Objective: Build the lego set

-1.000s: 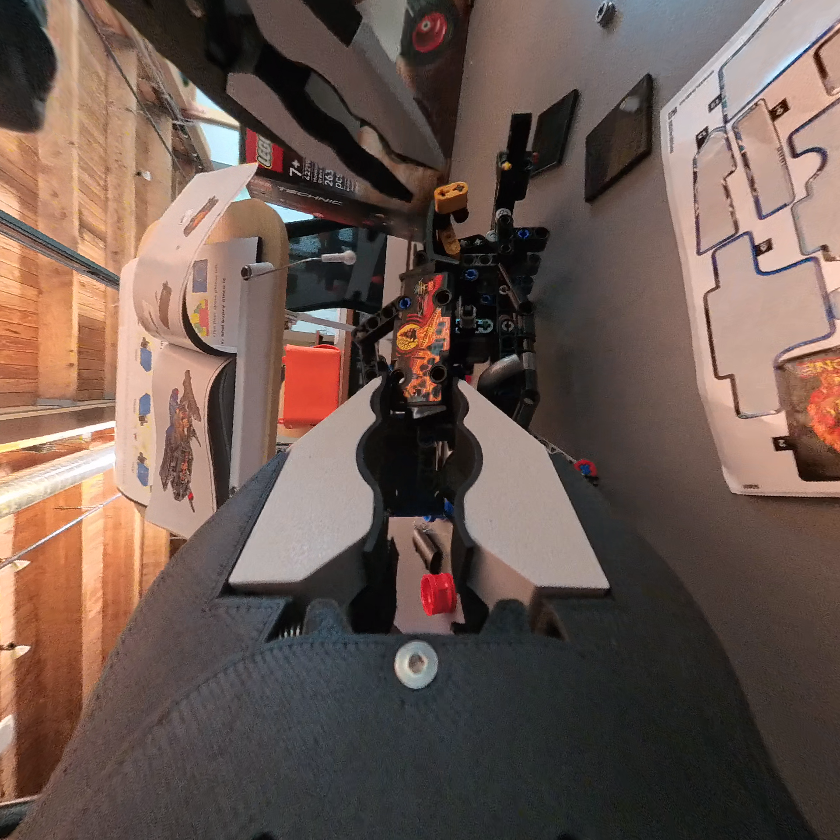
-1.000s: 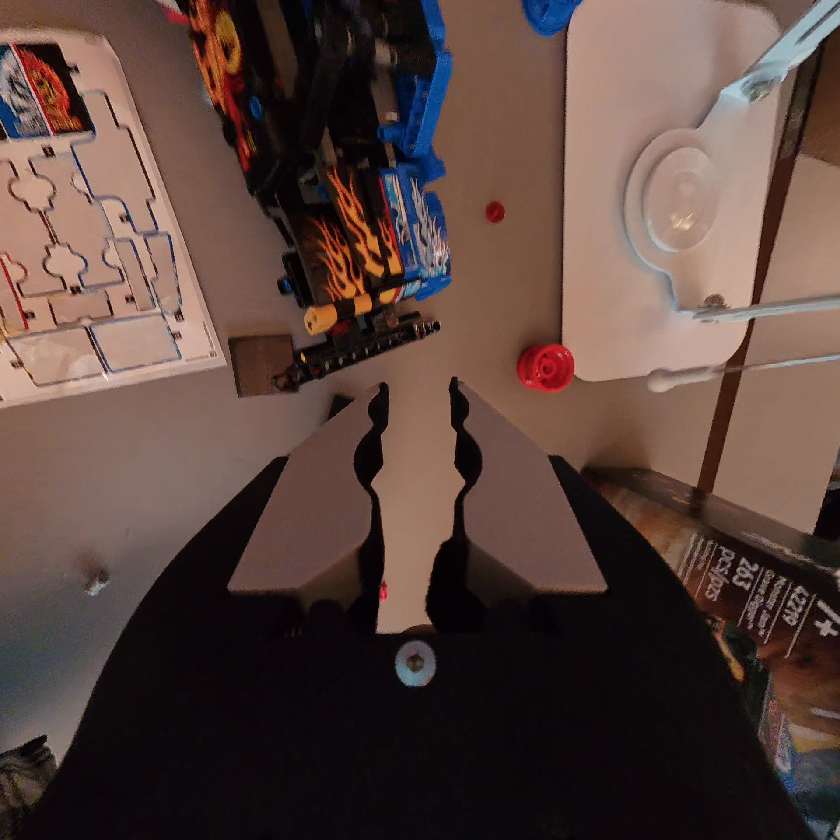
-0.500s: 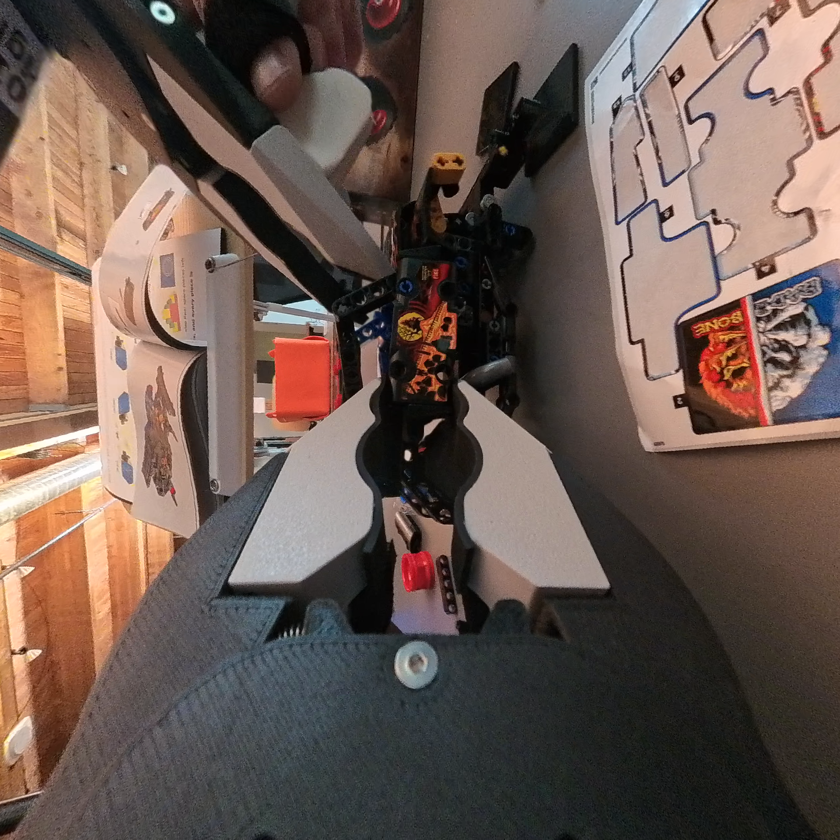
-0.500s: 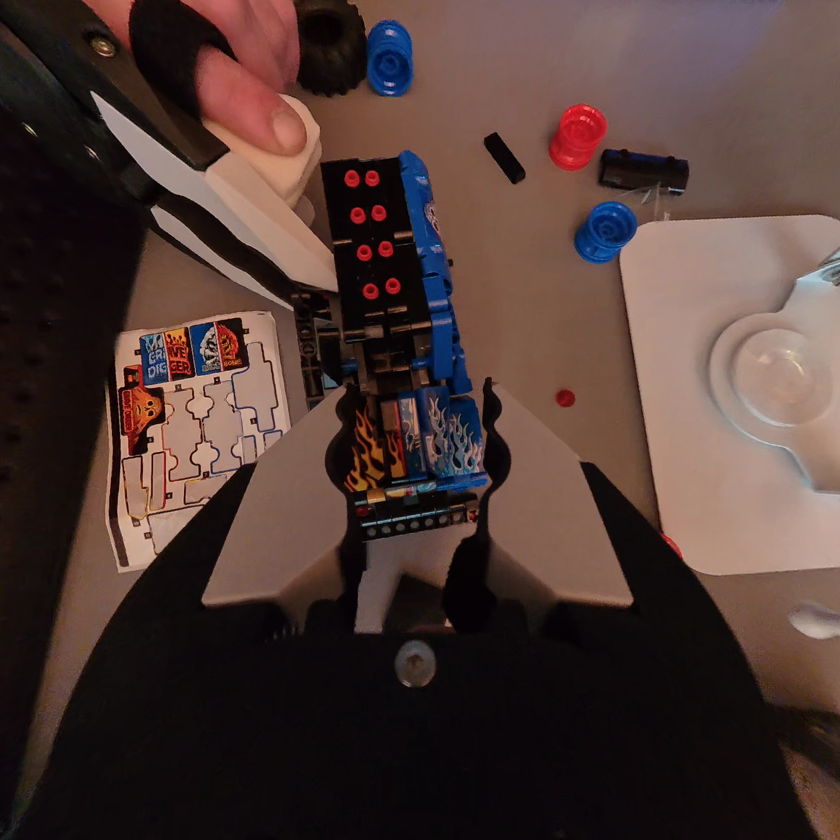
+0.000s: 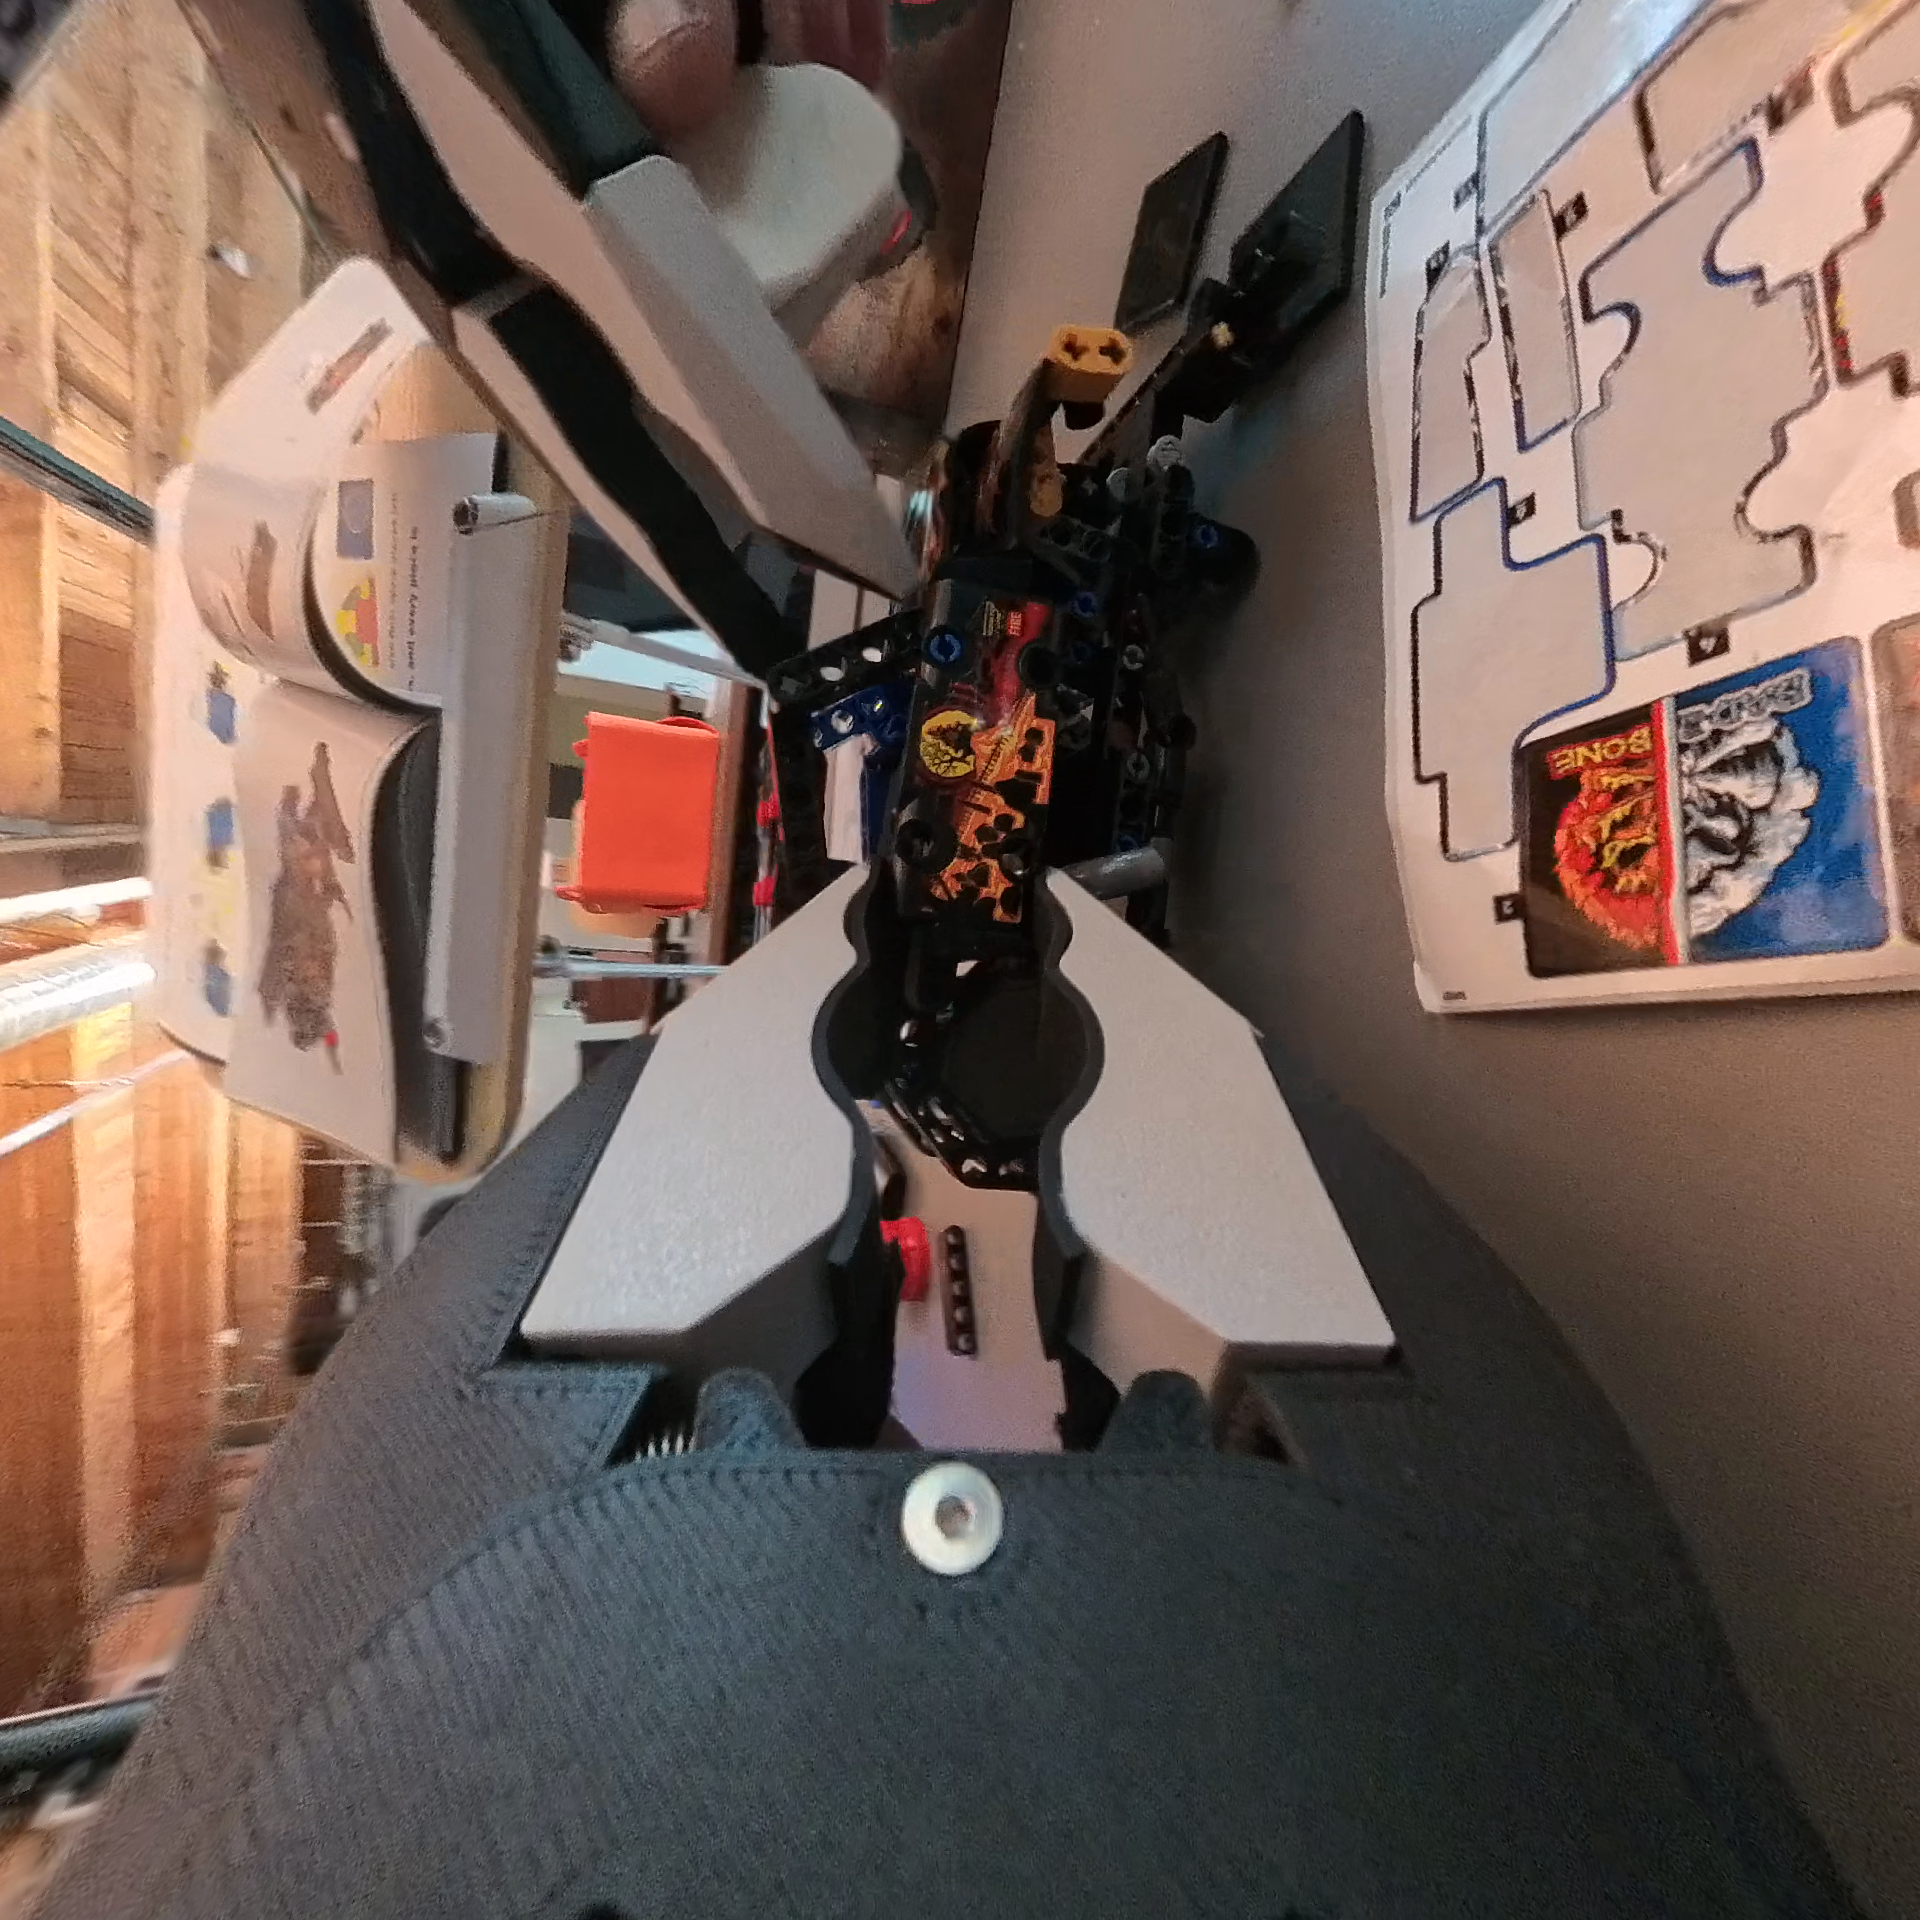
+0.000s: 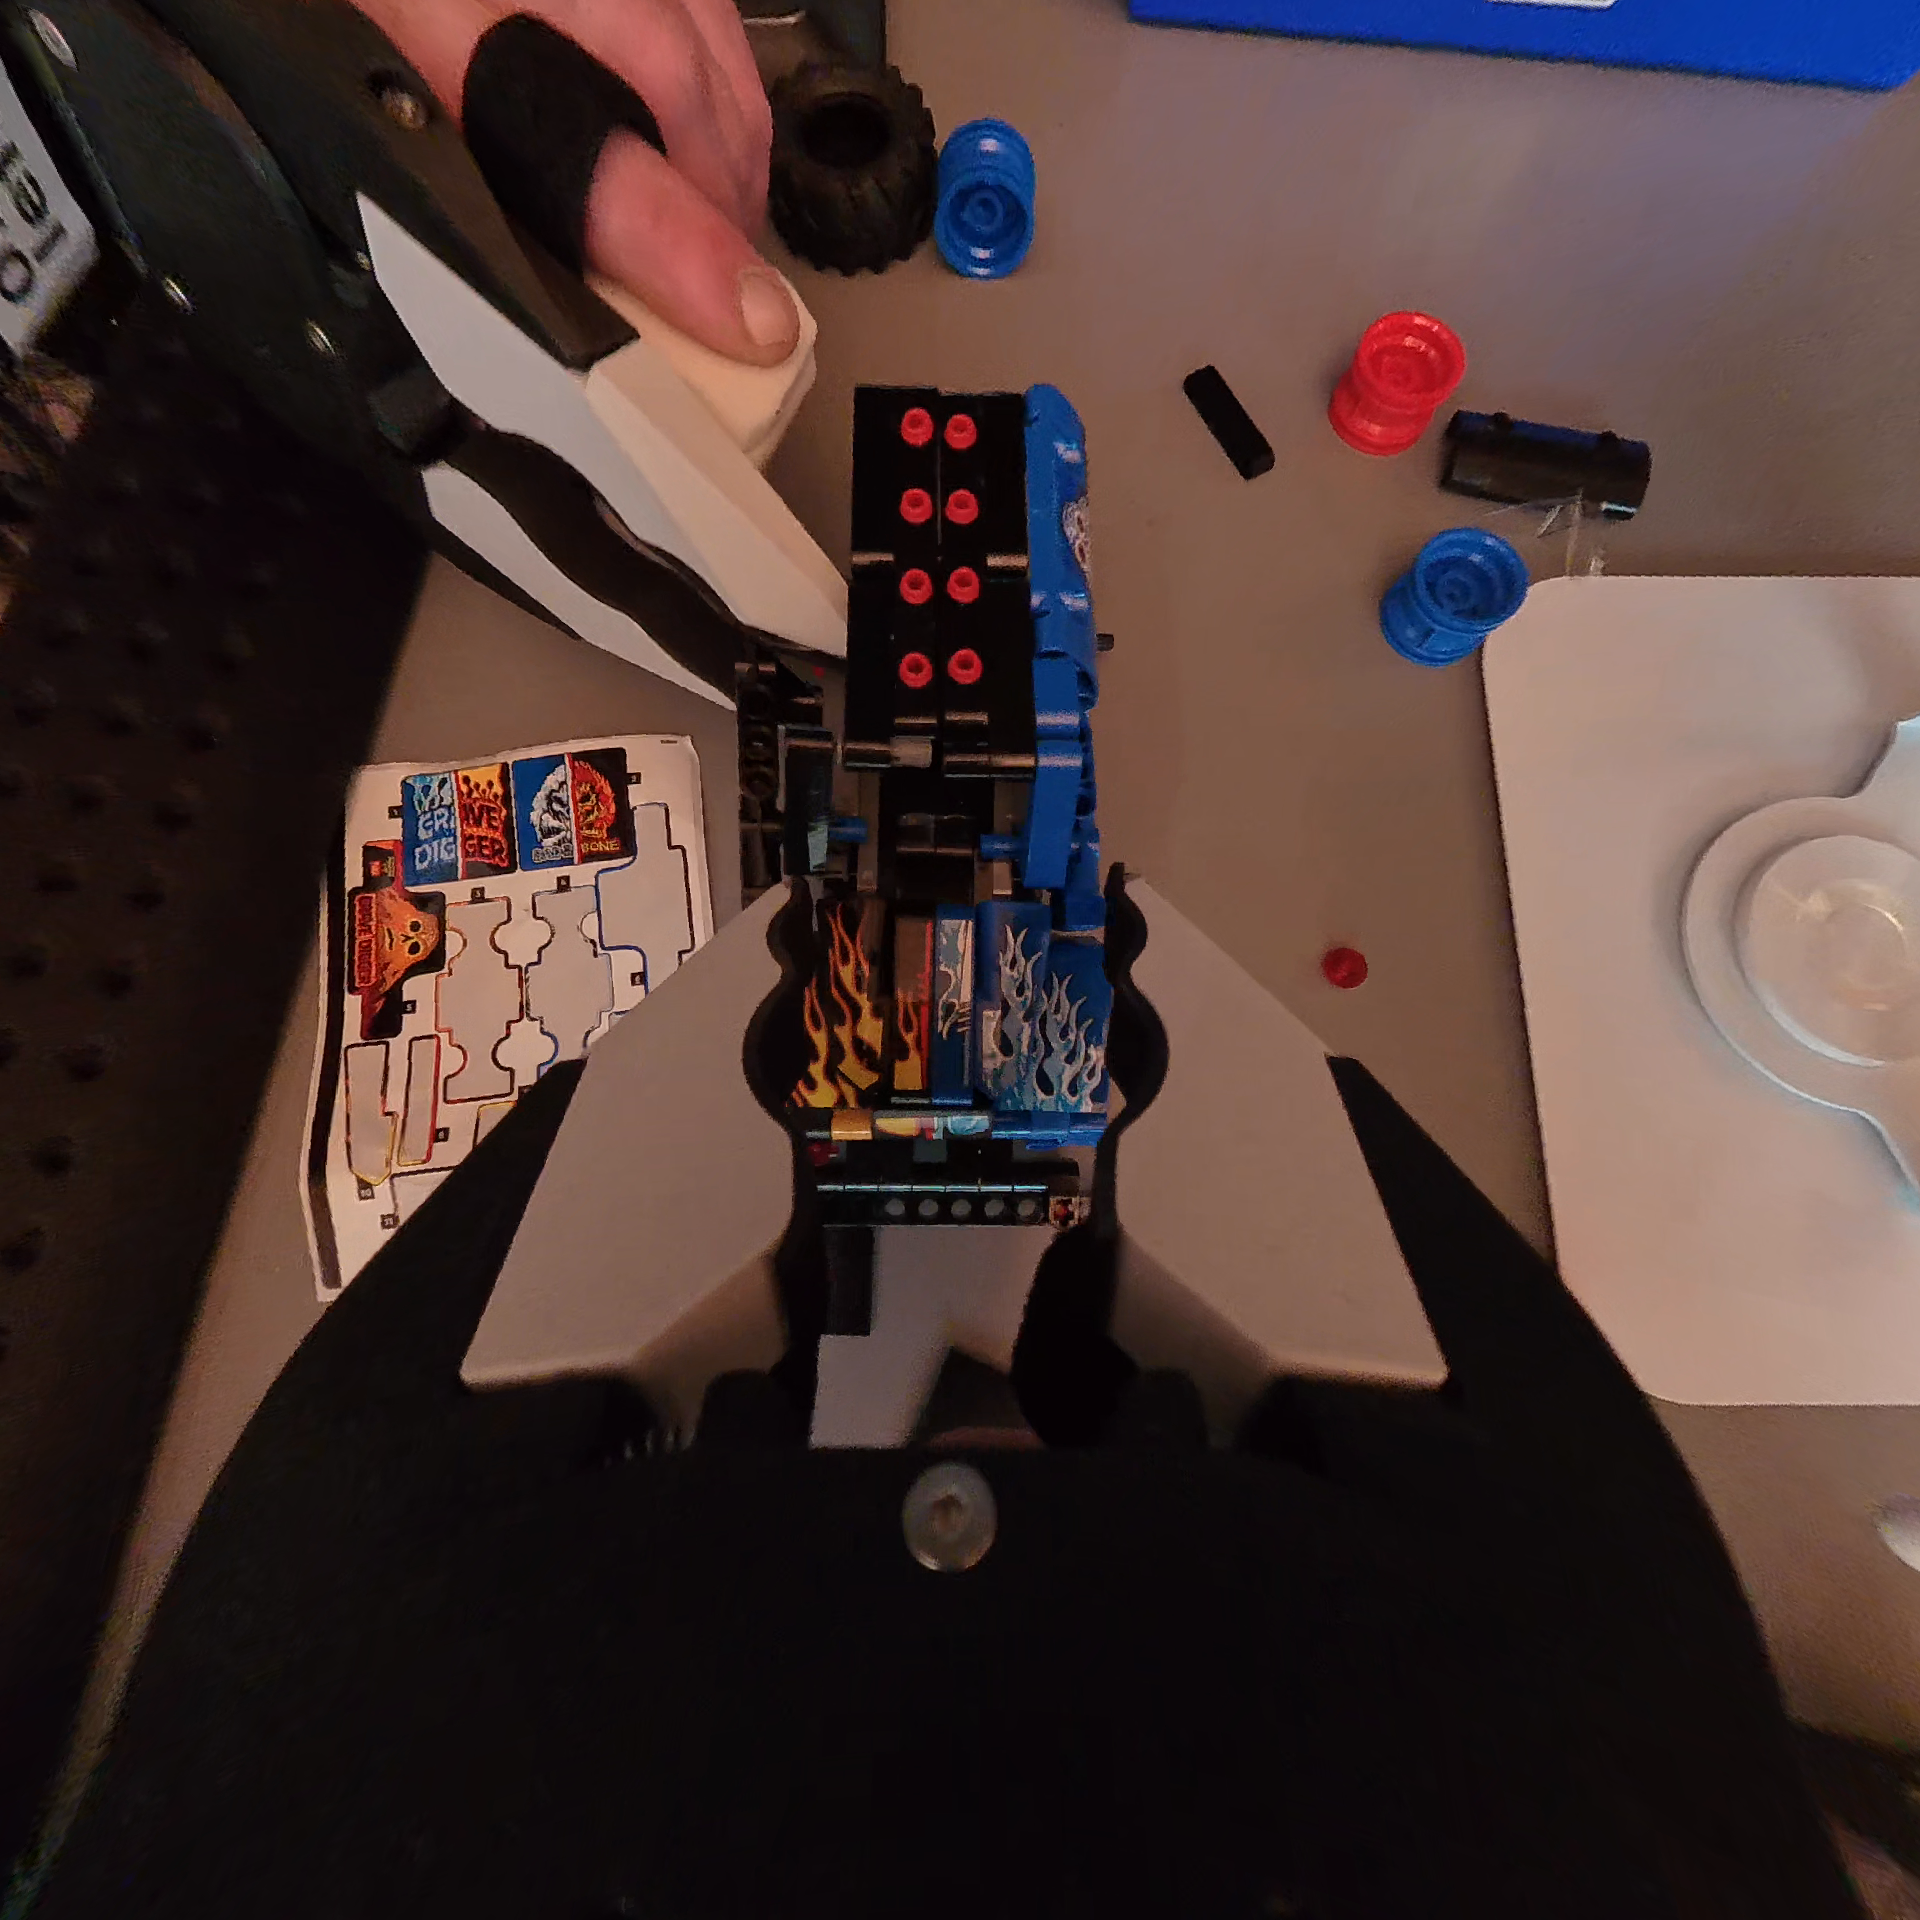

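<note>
A: Where's the truck (image 6: 951,748)?

B: On the grey table (image 6: 1299,727), lying between both grippers. The body looks mostly built: black bed with red pins, a blue side panel, flame stickers on the hood.

A: And the right gripper (image 6: 951,914)?

B: Spread fairly wide, its jaws flanking the flame-stickered hood. Whether the pads press the sides or sit just clear of them, I cannot tell.

A: The left gripper (image 5: 951,914)?

B: Narrower, with the truck's black and orange side between its tips. It seems to be gripping that end, though actual contact is hard to confirm. From the right wrist view, it reaches the truck's left side, a person's hand (image 6: 644,177) on its handle.

A: What's left?

B: No wheels are fitted, as far as I can see. A black tyre (image 6: 847,182), two blue rims (image 6: 982,197) (image 6: 1449,592) and a red rim (image 6: 1397,379) lie loose beyond the truck, with a small black piece (image 6: 1228,421) and a tiny red pin (image 6: 1343,966). The sticker sheet (image 6: 499,977) beside the truck is mostly peeled, a few stickers remaining. The booklet (image 5: 301,727) stands open off to the side.

A: So?

B: Body near done; I'd judge wheels and the last stickers remain.
</note>
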Demonstrator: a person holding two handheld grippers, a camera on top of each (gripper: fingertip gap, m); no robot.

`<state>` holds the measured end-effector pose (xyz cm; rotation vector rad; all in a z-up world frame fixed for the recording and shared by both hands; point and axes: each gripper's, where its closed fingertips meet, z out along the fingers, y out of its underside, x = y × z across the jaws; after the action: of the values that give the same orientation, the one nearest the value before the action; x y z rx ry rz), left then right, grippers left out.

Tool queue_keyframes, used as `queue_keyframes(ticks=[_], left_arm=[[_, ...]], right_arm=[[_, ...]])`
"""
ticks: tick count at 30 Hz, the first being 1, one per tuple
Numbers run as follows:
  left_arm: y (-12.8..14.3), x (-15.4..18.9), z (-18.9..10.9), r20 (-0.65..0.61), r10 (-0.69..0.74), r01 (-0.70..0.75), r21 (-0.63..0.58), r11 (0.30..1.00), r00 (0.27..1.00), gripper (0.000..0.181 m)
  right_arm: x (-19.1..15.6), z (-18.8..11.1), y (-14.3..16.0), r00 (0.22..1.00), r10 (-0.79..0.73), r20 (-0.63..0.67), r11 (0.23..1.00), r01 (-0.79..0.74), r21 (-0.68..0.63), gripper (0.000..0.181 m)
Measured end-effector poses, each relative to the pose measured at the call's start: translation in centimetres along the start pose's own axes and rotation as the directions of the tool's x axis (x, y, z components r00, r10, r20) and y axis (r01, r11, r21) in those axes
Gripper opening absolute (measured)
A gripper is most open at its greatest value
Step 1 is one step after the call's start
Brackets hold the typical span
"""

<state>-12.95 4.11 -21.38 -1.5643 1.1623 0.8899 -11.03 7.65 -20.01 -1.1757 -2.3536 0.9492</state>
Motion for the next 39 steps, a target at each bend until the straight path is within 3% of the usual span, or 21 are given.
queue_keyframes(ticks=[8,10,12,16,23,39], left_arm=[[0.5,-0.5,-0.9,-0.039,-0.173,0.175,0.036,0.984,0.984,0.047],[0.7,-1.0,-1.0,-0.036,-0.21,0.211,0.043,0.976,0.977,0.044],[1.2,-1.4,-0.8,-0.013,-0.242,0.243,0.026,0.97,0.97,0.066],[2.2,-2.2,-0.7,-0.008,-0.332,0.332,0.022,0.943,0.943,0.074],[3.4,-1.9,0.1,-0.034,-0.405,0.404,-0.02,0.914,0.914,0.068],[3.6,-1.8,0.4,-0.02,-0.385,0.384,-0.036,0.923,0.923,0.072]], right_arm=[[0.4,0.8,0.2,1.0,0.027,-0.003,1.0,-0.027,0.006,0.053],[0.5,0.8,0.1,0.999,0.034,-0.005,0.999,-0.034,0.012,0.053],[0.7,0.9,0.1,0.999,0.039,-0.011,0.999,-0.039,0.013,0.053],[0.9,0.9,0.0,0.999,0.044,-0.02,0.999,-0.043,0.017,0.053],[1.2,1.0,-0.2,0.998,0.058,-0.031,0.998,-0.057,0.025,0.053],[1.2,1.4,-0.5,0.995,0.09,-0.038,0.996,-0.09,0.007,0.055]])
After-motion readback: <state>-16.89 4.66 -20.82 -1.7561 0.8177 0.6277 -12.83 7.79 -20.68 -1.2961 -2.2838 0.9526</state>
